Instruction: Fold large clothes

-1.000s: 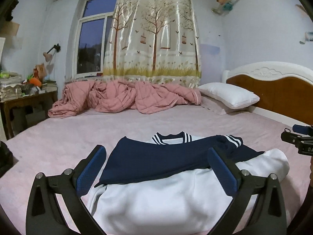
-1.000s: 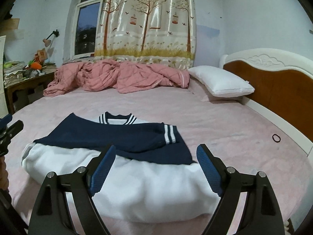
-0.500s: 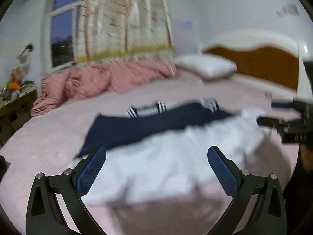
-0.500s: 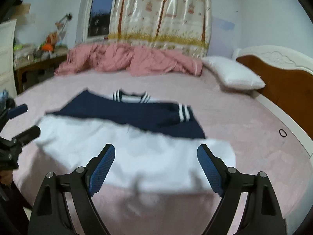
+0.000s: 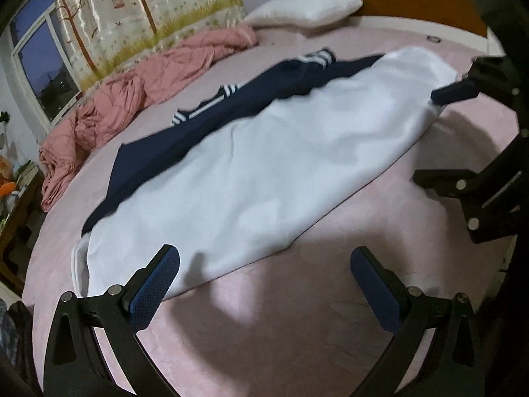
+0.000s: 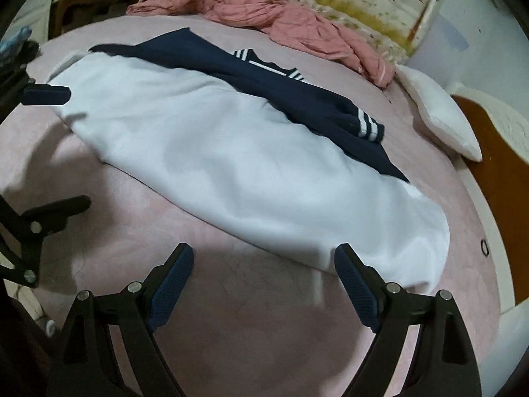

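Both grippers are hanging wide open and empty, the left gripper (image 5: pixel 264 284) and right gripper (image 6: pixel 264 276) each hovering just off the near hem of the sweatshirt (image 6: pixel 231 158). It is lying sleeves-in across the bed (image 6: pixel 231 314), long axis side to side, collar pointing away. They look to be lining up the hem corners, and next each needs to pinch one.

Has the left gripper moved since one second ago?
Yes. The left gripper has tilted downward and rolled: the window, earlier upright and central, now sits slanted at the upper left edge.
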